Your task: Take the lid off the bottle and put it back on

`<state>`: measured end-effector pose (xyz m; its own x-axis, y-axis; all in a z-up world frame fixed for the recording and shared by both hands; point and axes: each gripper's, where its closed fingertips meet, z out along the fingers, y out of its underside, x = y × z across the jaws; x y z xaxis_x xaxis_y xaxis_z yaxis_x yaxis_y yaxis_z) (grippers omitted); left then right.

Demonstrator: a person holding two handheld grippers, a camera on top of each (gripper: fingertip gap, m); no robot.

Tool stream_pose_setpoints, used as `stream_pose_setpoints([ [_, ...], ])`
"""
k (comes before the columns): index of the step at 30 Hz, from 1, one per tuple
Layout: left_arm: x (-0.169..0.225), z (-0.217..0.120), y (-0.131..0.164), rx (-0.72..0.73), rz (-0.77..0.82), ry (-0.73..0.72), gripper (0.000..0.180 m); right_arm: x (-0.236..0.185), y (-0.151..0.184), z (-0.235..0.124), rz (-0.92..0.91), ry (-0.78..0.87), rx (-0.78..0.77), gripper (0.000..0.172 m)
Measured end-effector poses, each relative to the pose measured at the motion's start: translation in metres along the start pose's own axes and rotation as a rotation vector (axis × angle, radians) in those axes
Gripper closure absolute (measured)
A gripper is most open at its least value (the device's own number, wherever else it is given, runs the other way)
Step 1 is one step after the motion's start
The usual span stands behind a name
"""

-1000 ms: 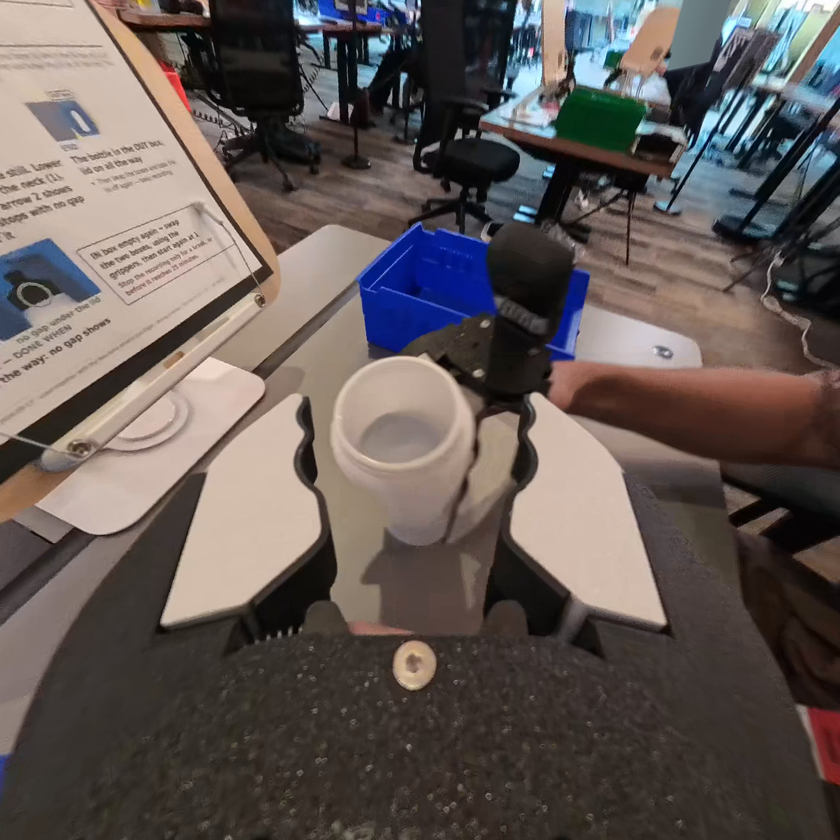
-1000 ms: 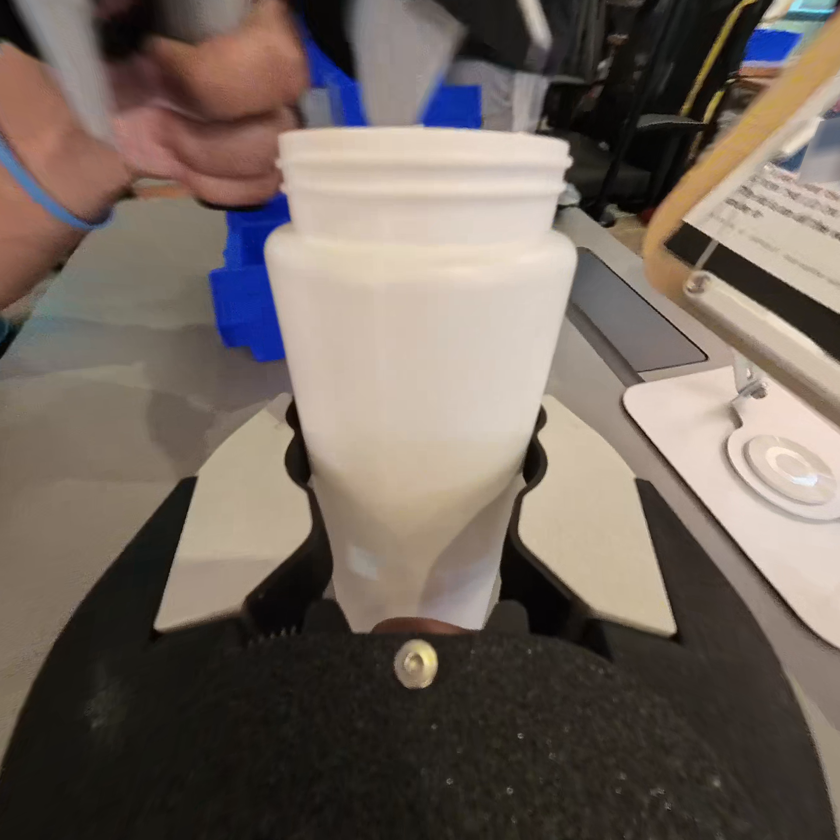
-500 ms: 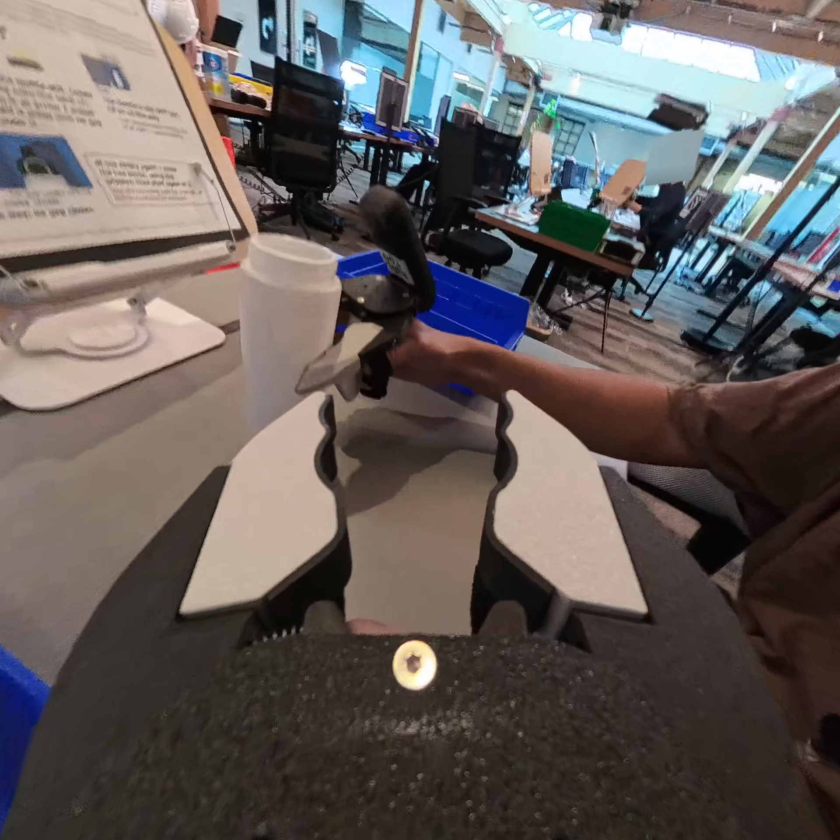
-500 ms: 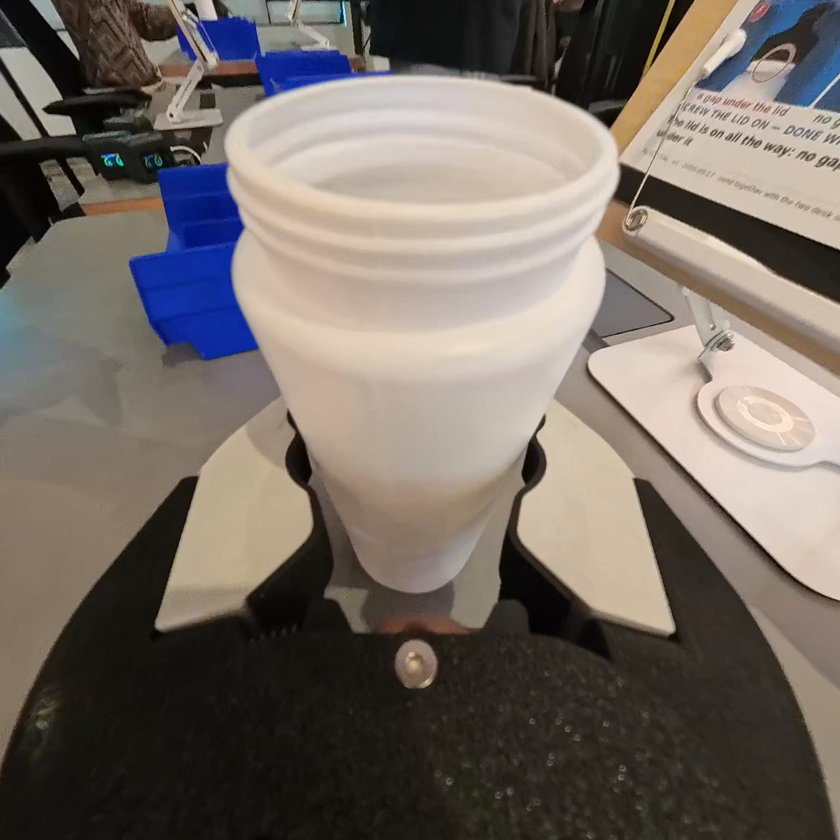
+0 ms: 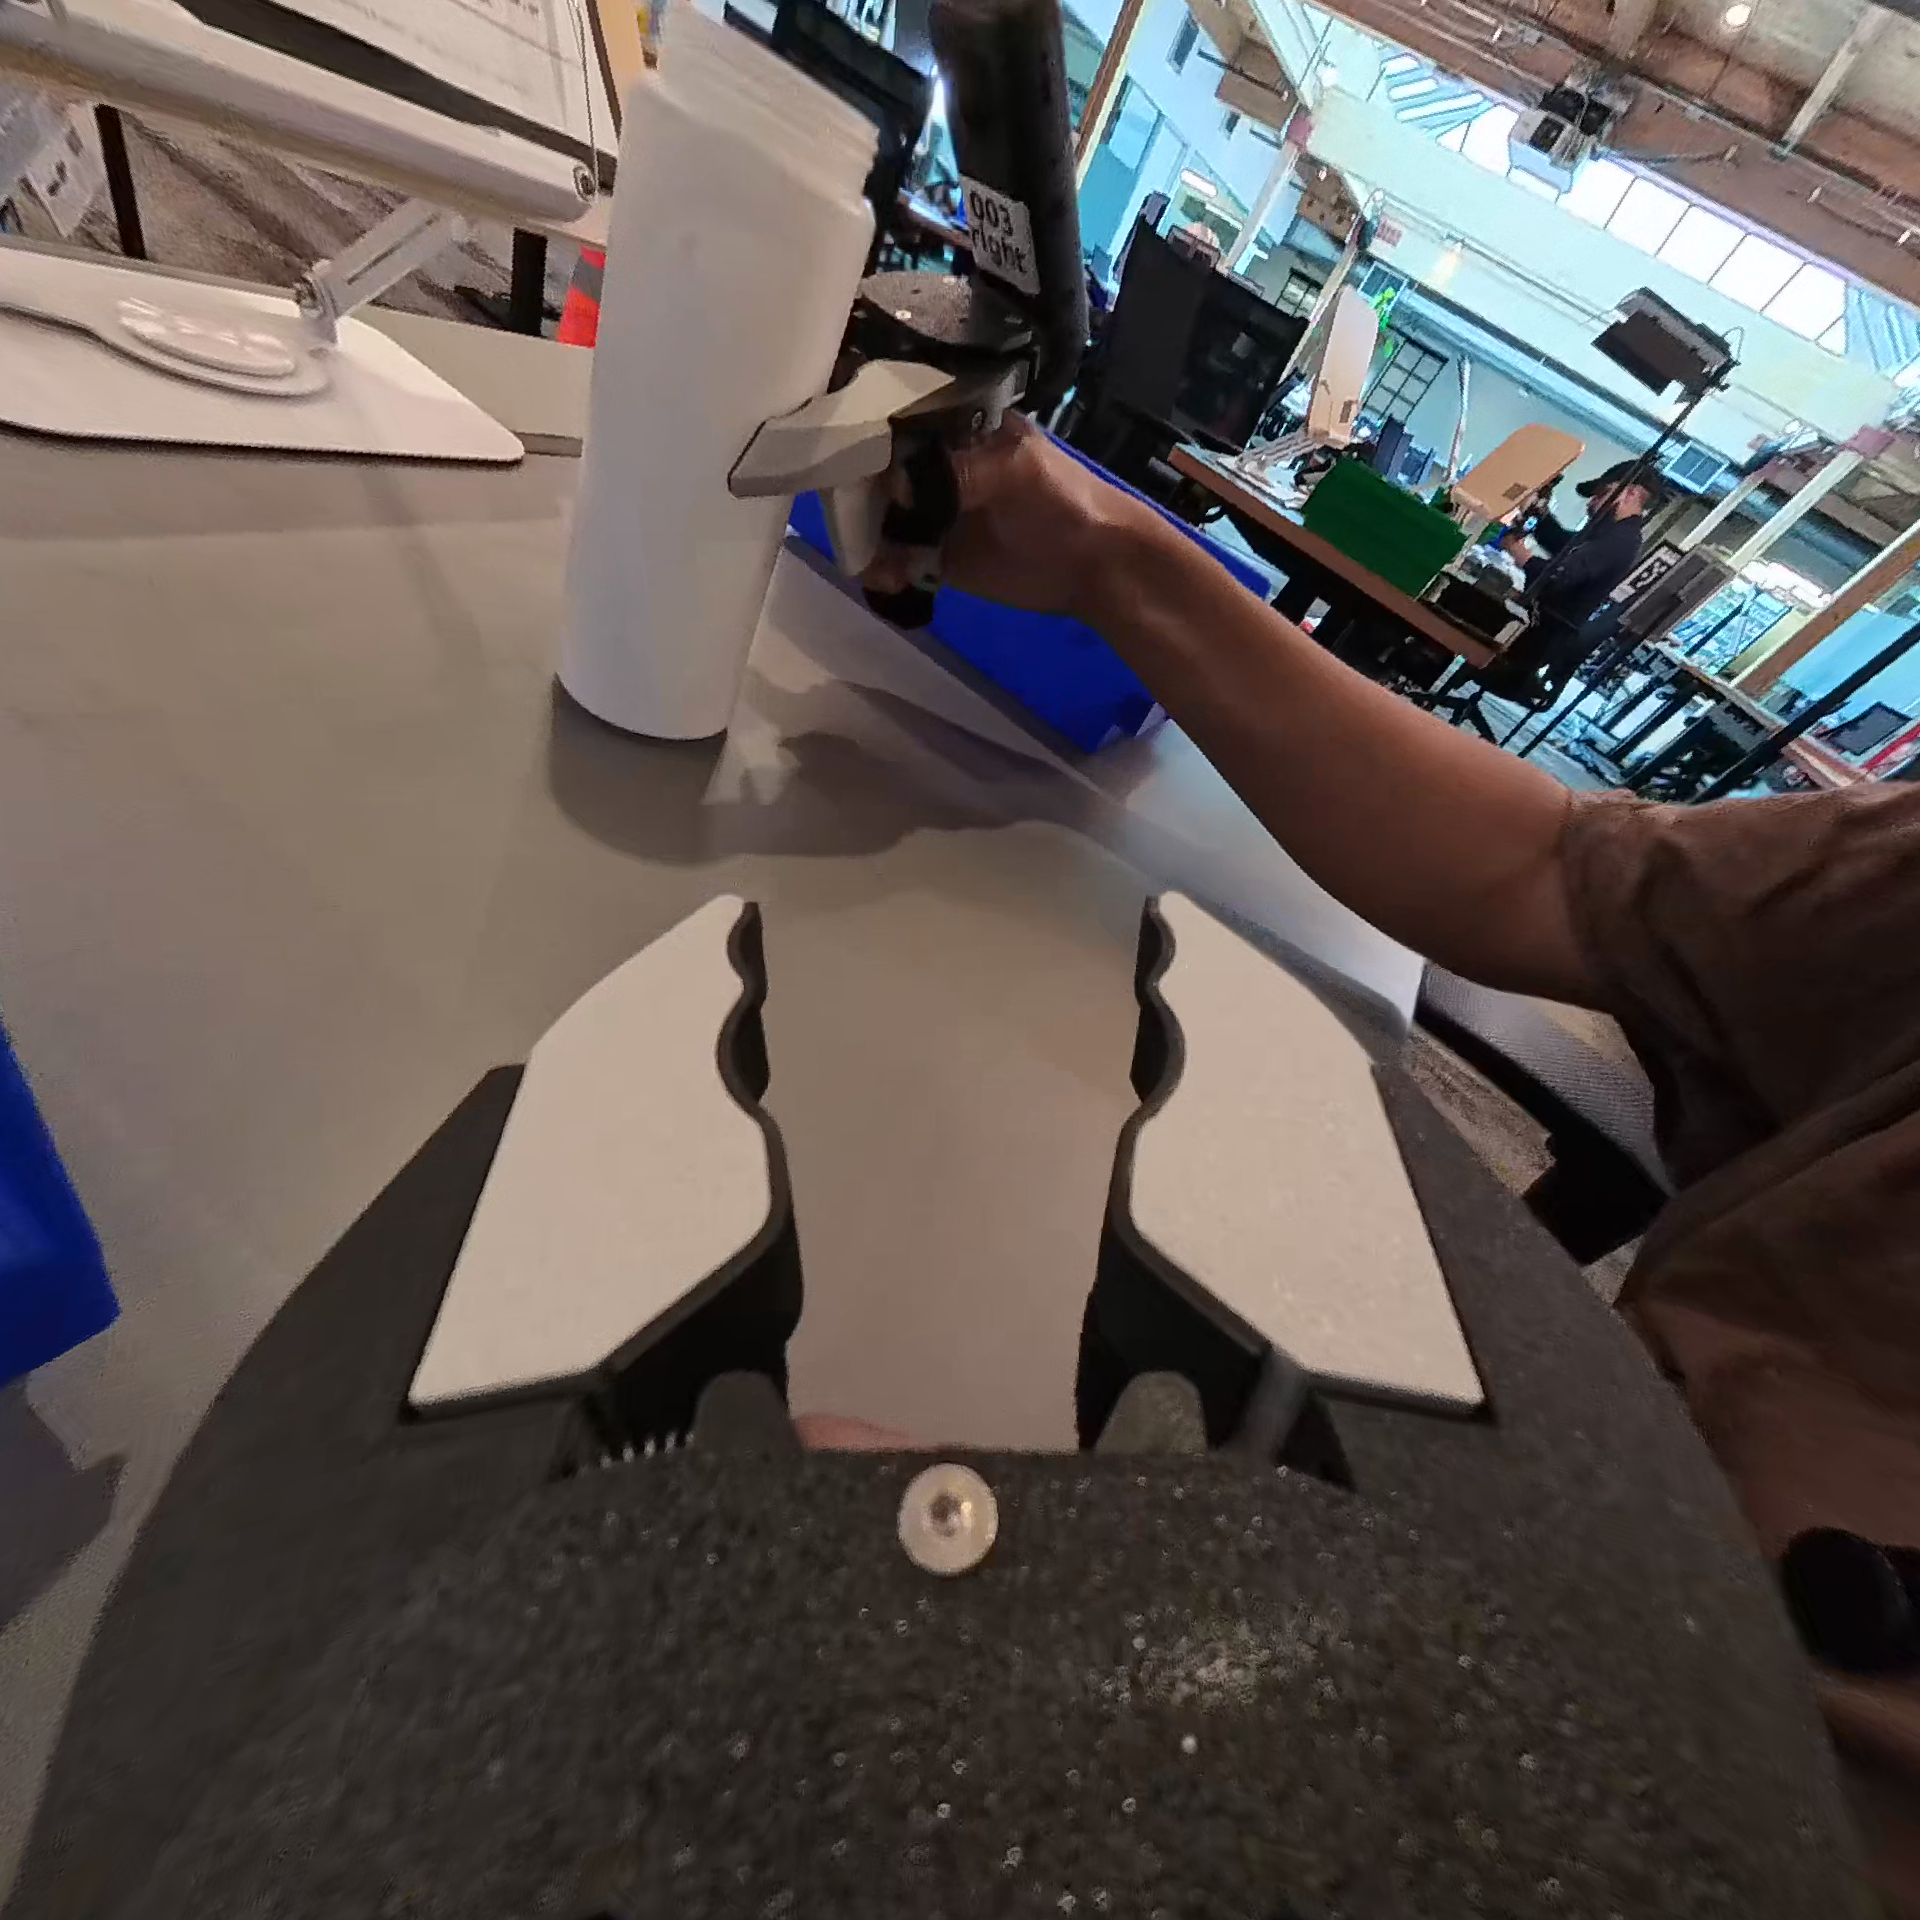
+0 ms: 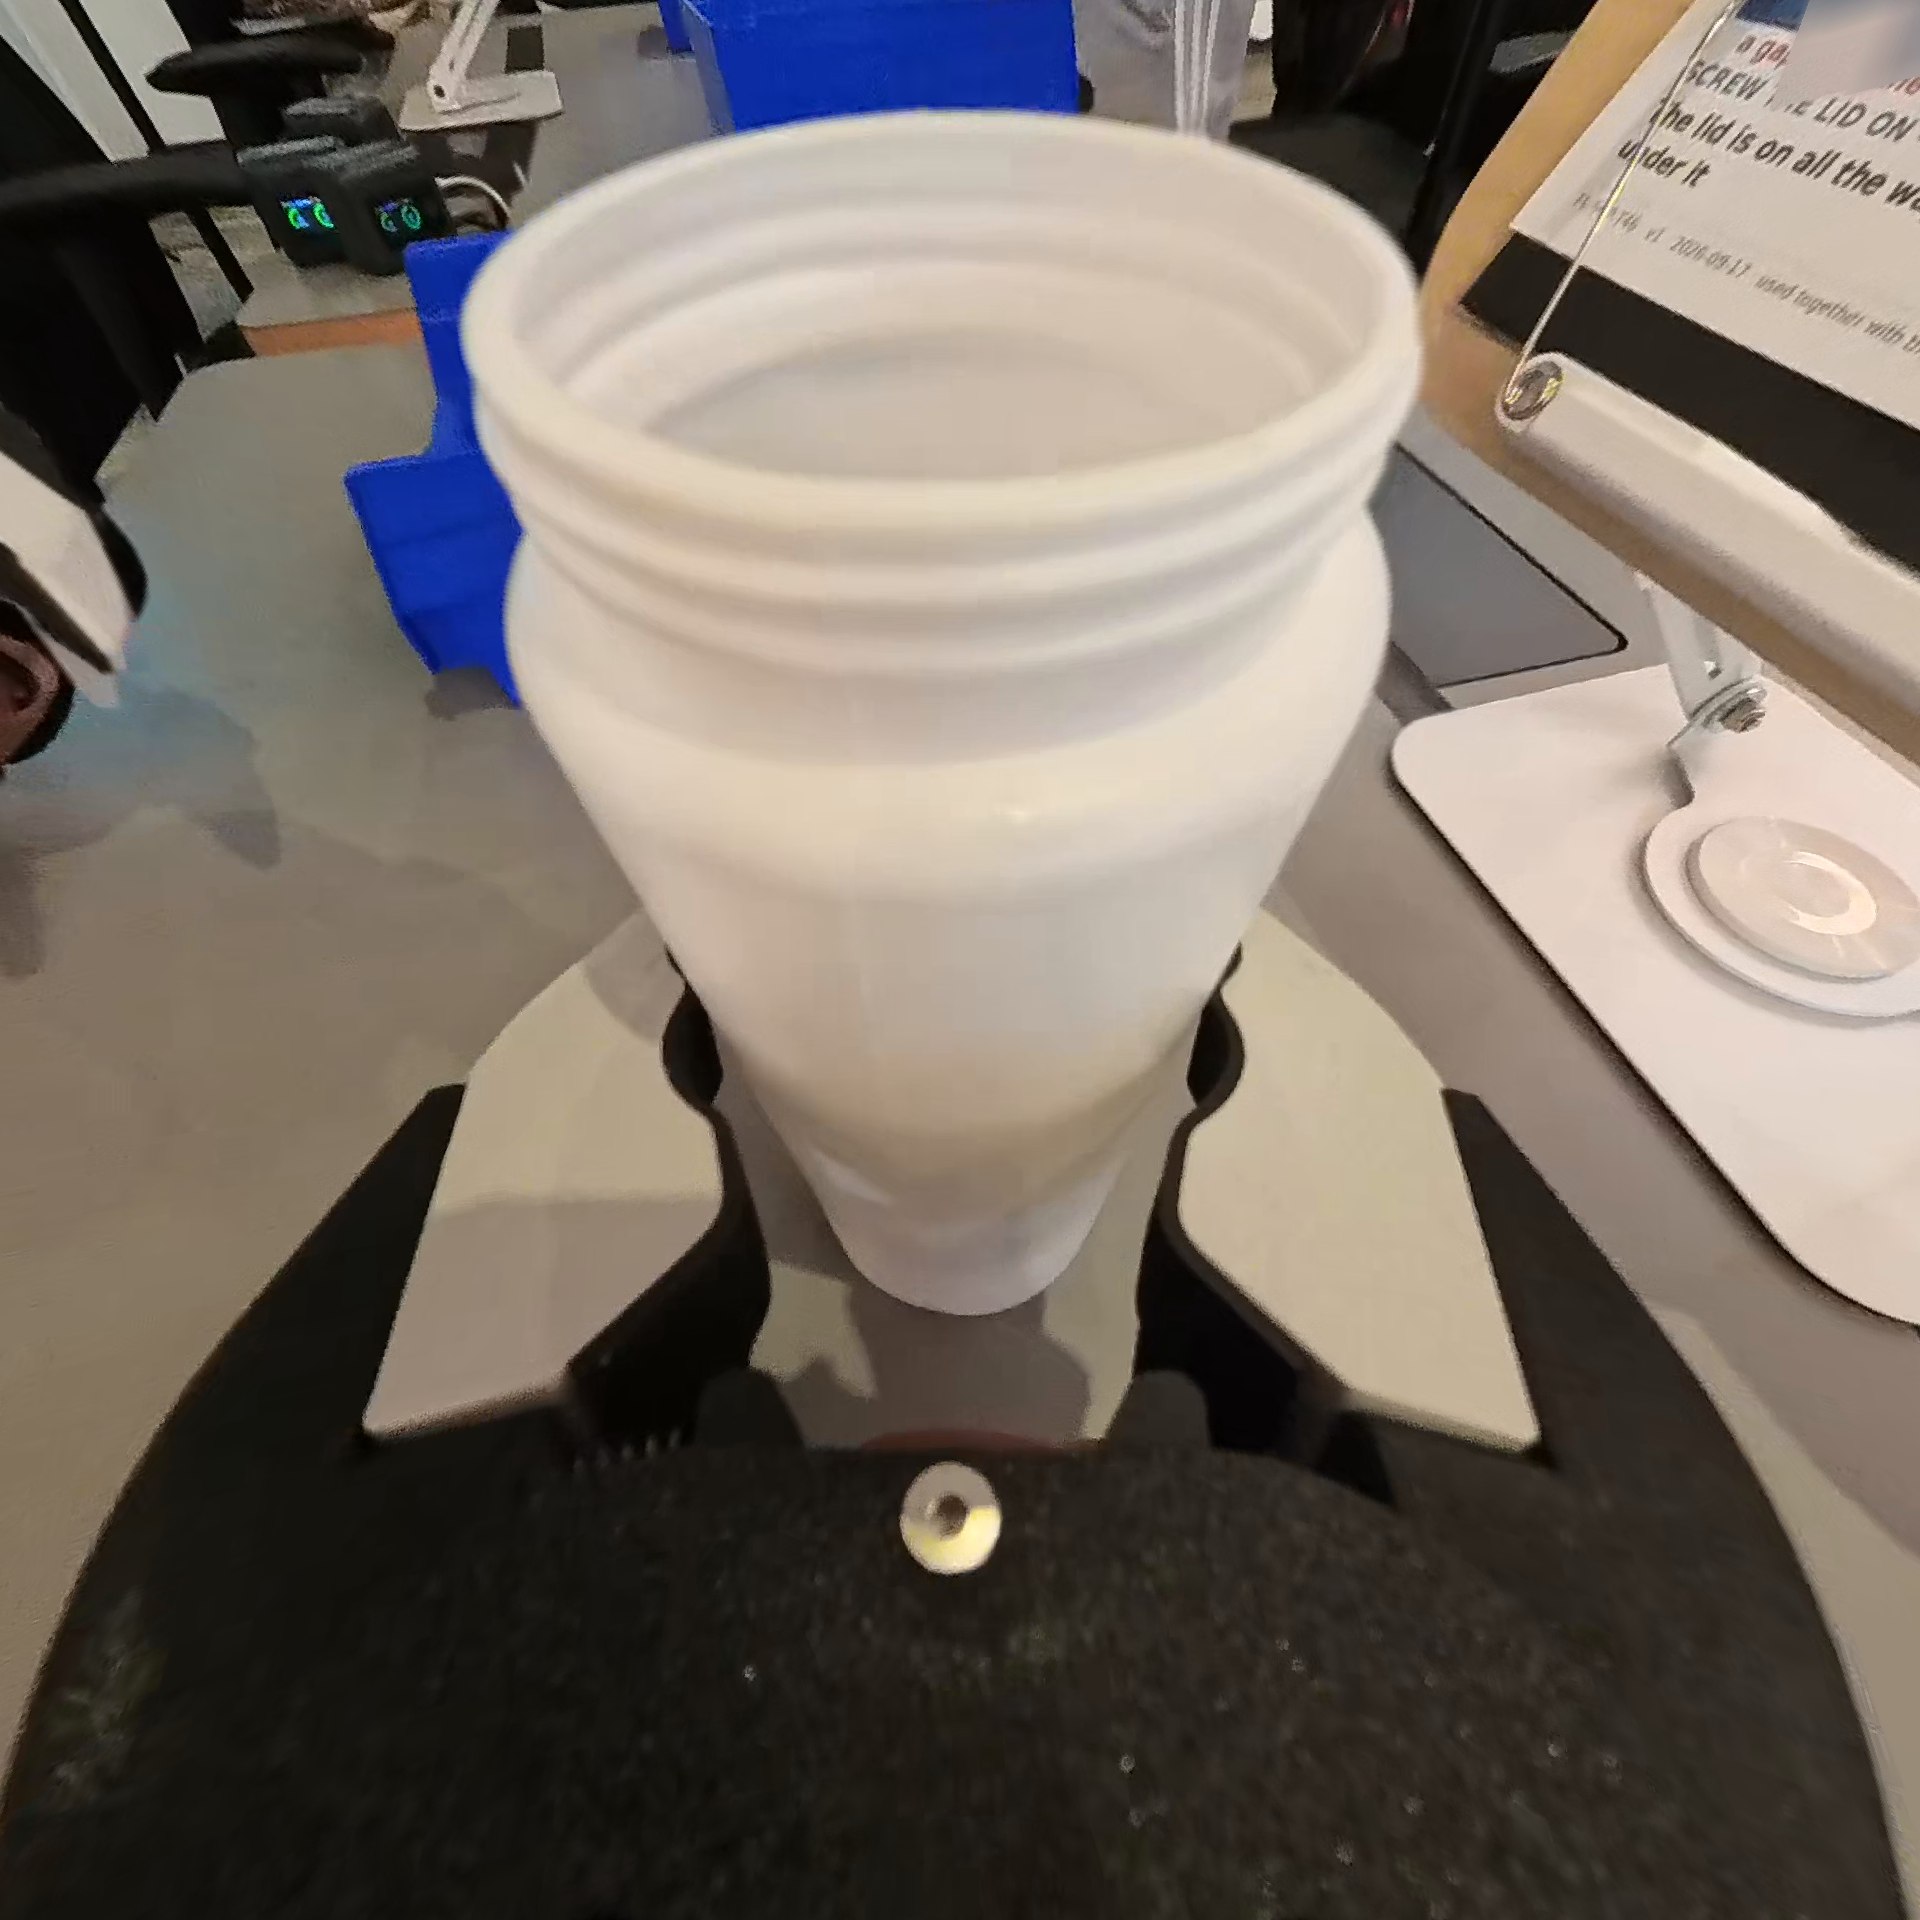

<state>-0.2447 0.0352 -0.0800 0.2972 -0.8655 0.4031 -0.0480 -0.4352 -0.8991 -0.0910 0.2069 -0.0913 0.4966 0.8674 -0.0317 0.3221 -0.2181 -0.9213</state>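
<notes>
Table (image 5: 260, 727): we work on a grey top; it carries the bottle, a blue bin (image 5: 1039, 644) on the far right and a white document stand (image 5: 208, 364) on the far left.
Bottle (image 6: 935, 779): white, upright, its base on the table, threaded neck open and no lid on it.
Right gripper (image 6: 951, 1039): its fingers (image 5: 821, 447) stand on either side of the bottle's lower body, spread wide and close against the wall; we cannot tell whether the pads press. We judge it should clamp squarely and hold the bottle plumb.
Left gripper (image 5: 951, 997): jaws partly apart with only bare table between them, near us and well apart from the bottle.
Lid: we see it in neither view. We judge the step in hand is fetching it; we should seat it flat on the neck before turning, so the threads do not cross.
Risk: a tilted bottle would likely make the lid bind.
</notes>
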Motion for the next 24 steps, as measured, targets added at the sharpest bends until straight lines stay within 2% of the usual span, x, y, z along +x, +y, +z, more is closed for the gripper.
stream_pose_setpoints([
  [7, 0.004, 0.010, 0.015, -0.061, 0.022, 0.025, 0.112, -0.001, 0.000, 0.001, -0.037, -0.005, -0.019, 0.081],
  [10, 0.006, 0.012, 0.017, -0.069, 0.032, 0.033, 0.111, -0.001, -0.009, -0.004, -0.068, 0.013, 0.005, 0.064],
  [12, 0.007, 0.013, 0.019, -0.078, 0.019, 0.045, 0.109, -0.003, -0.023, -0.012, -0.073, 0.021, 0.045, 0.062],
  [17, 0.013, 0.014, 0.020, -0.082, 0.016, 0.069, 0.108, -0.002, -0.049, -0.032, -0.021, 0.039, 0.196, 0.071],
  [19, 0.015, 0.015, 0.021, -0.089, 0.019, 0.076, 0.108, 0.002, -0.044, -0.031, 0.007, 0.038, 0.207, 0.074],
  [21, 0.016, 0.016, 0.024, -0.100, 0.025, 0.078, 0.108, 0.001, -0.037, -0.027, 0.031, 0.006, 0.212, 0.091],
  [24, 0.015, 0.016, 0.027, -0.113, 0.035, 0.069, 0.108, 0.004, -0.038, -0.029, 0.051, 0.008, 0.288, 0.092],
])
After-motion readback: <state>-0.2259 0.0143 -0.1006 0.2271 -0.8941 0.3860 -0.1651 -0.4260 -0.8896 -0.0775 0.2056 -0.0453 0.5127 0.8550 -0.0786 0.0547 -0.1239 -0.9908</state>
